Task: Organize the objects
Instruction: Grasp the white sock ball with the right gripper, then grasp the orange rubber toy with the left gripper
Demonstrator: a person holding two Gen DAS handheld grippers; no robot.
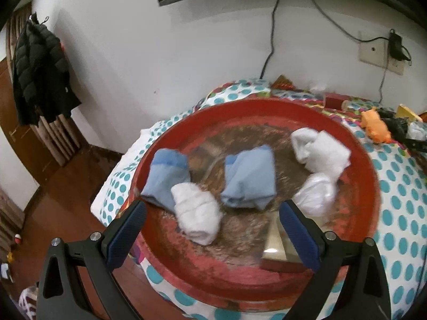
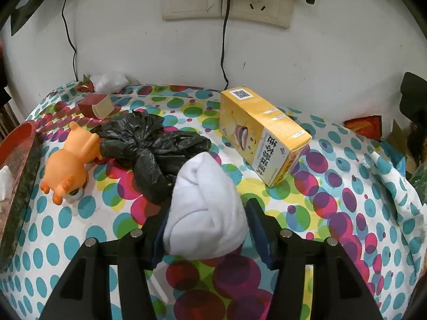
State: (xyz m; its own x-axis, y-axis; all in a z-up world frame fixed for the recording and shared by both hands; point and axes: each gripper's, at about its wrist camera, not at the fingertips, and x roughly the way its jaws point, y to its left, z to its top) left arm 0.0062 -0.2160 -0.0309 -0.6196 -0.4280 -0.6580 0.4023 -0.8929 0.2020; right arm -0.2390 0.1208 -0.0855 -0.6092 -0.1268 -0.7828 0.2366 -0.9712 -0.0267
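In the left wrist view a round red tray on the dotted cloth holds two rolled blue socks and three rolled white ones. My left gripper hangs open over the tray's near side, with nothing between its fingers. In the right wrist view my right gripper is shut on another rolled white sock, which fills the gap between the pads and rests on the cloth beside a black plastic bag.
An orange toy animal, a yellow carton and a small red box lie on the cloth near the wall. The tray's edge is at far left. A small box sits in the tray. Cables hang from wall sockets.
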